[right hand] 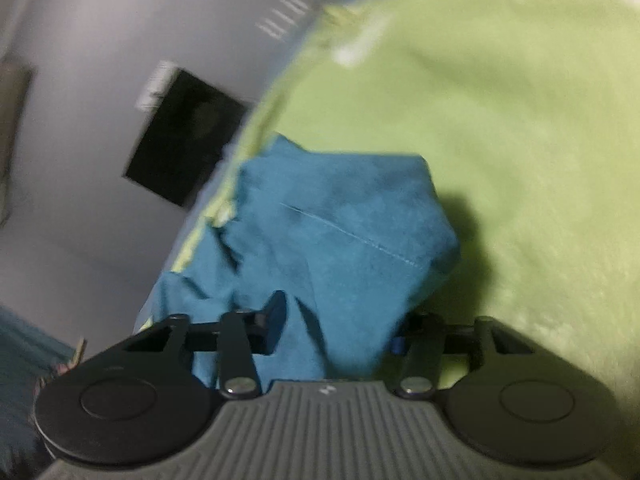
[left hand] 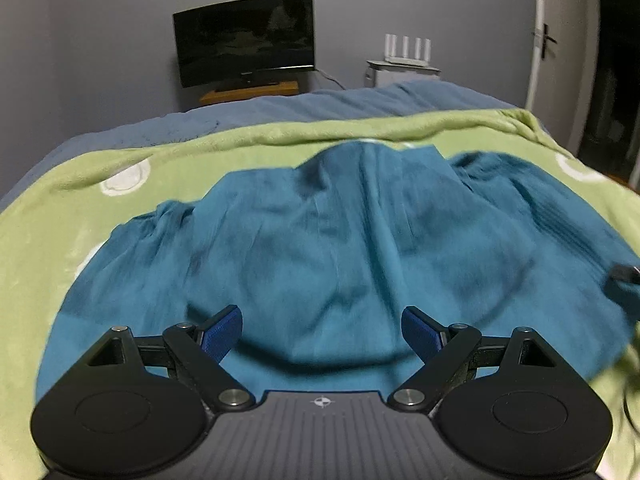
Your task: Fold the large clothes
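One teal garment [left hand: 320, 240] lies widthwise across the green blanket [left hand: 60, 240]; left tool [left hand: 322, 330] spread, right tool [right hand: 340, 328] pinching its fabric.

The right view is all smeared, so the TV [right hand: 188, 148] at 10 o'clock is just a dark blur. The right gripper [right hand: 340, 328] has one finger [right hand: 276, 320] showing; the other is hidden under a fold of the blue cloth [right hand: 340, 232]. I cannot tell if its jaws pinch the cloth. In the left view, the cloth [left hand: 320, 240] is cut off at 3 o'clock, where a small dark thing [left hand: 624, 274] is too blurry to name.
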Action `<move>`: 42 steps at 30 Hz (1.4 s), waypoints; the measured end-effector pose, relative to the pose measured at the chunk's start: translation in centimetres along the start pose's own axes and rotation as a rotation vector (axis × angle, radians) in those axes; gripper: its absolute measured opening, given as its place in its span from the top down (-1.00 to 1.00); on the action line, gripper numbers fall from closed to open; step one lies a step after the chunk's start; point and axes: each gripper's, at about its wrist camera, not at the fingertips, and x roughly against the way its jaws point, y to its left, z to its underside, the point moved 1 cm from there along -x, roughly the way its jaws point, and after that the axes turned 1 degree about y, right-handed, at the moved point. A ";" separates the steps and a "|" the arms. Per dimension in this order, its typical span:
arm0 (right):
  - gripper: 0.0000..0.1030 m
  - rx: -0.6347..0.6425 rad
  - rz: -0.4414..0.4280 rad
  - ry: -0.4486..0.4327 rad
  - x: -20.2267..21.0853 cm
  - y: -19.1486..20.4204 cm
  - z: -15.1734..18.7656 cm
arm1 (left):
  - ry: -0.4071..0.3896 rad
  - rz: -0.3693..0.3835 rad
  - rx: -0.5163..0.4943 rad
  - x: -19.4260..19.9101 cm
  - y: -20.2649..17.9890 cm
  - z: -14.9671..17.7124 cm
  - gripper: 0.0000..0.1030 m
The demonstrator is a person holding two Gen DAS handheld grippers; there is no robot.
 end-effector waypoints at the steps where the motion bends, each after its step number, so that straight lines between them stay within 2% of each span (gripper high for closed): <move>1: 0.34 0.037 -0.017 -0.016 0.2 0.5 0.1 | 0.003 -0.004 0.023 -0.9 -0.1 -0.5 -0.72; 3: 0.47 0.087 -0.022 -0.031 0.2 1.3 0.1 | 0.024 -0.015 0.049 -2.8 -0.4 -0.9 -0.72; 7: 0.46 0.069 -0.025 -0.020 -0.7 1.0 0.0 | 0.100 -0.041 -0.019 -6.2 -1.7 0.5 -0.66; 9: 0.43 0.050 -0.031 -0.011 -0.6 0.4 -0.3 | 0.113 -0.040 -0.040 -7.3 -2.1 1.9 -0.67; 10: 0.32 0.040 -0.029 -0.004 -0.9 0.1 -0.3 | 0.117 -0.038 -0.025 -7.7 -2.0 2.5 -0.70; 12: 0.26 0.012 -0.026 0.010 -2.0 -0.4 -0.3 | 0.116 -0.035 0.002 -8.0 -1.7 2.9 -0.71; 15: 0.26 -0.001 -0.026 0.013 -2.9 -0.8 -0.3 | 0.109 -0.032 0.033 -7.0 -1.2 2.4 -0.64; 18: 0.49 0.025 -0.038 0.002 -2.7 -0.5 -0.3 | 0.044 0.024 0.059 -3.8 -0.9 2.9 -0.61; 20: 0.50 0.021 -0.047 -0.002 -2.7 -0.4 -0.3 | 0.042 0.052 0.017 -2.5 -1.2 3.8 -0.62; 22: 0.48 0.010 -0.044 0.000 -2.9 -0.5 -0.4 | 0.081 0.074 -0.039 -2.4 -2.0 5.1 -0.58; 24: 0.42 -0.018 -0.037 0.009 -2.9 -0.8 -0.4 | 0.111 0.053 -0.079 -3.0 -2.6 6.0 -0.58; 25: 0.31 -0.041 -0.032 0.009 -3.2 -1.0 -0.4 | 0.118 0.044 -0.097 -3.4 -2.9 6.2 -0.58; 27: 0.26 -0.075 -0.025 0.002 -3.5 -1.2 -0.6 | 0.120 0.026 -0.136 -3.8 -3.5 6.5 -0.58; 29: 0.26 -0.089 -0.023 -0.004 -3.7 -1.4 -0.7 | 0.108 0.013 -0.162 -3.4 -3.8 6.3 -0.51; 31: 0.26 -0.070 -0.021 -0.015 -3.6 -1.2 -0.6 | 0.100 0.045 -0.157 -2.3 -4.2 6.3 -0.30; 32: 0.26 -0.065 -0.020 -0.018 -3.5 -1.2 -0.5 | 0.093 0.061 -0.150 -1.7 -4.2 6.6 -0.29; 34: 0.39 -0.059 -0.026 -0.022 -3.3 -1.2 -0.4 | 0.100 0.049 -0.176 -1.8 -4.6 7.8 -0.29; 37: 0.58 0.031 -0.025 -0.038 -2.9 0.0 -0.1 | 0.124 0.003 -0.249 -2.2 -6.6 9.0 -0.29; 39: 0.63 0.150 -0.019 -0.065 -2.3 1.9 0.3 | 0.113 -0.035 -0.322 -2.4 -7.7 9.3 -0.29; 42: 0.66 0.339 -0.022 -0.111 -1.0 5.4 1.4 | 0.102 -0.025 -0.291 -2.0 -7.2 9.4 -0.29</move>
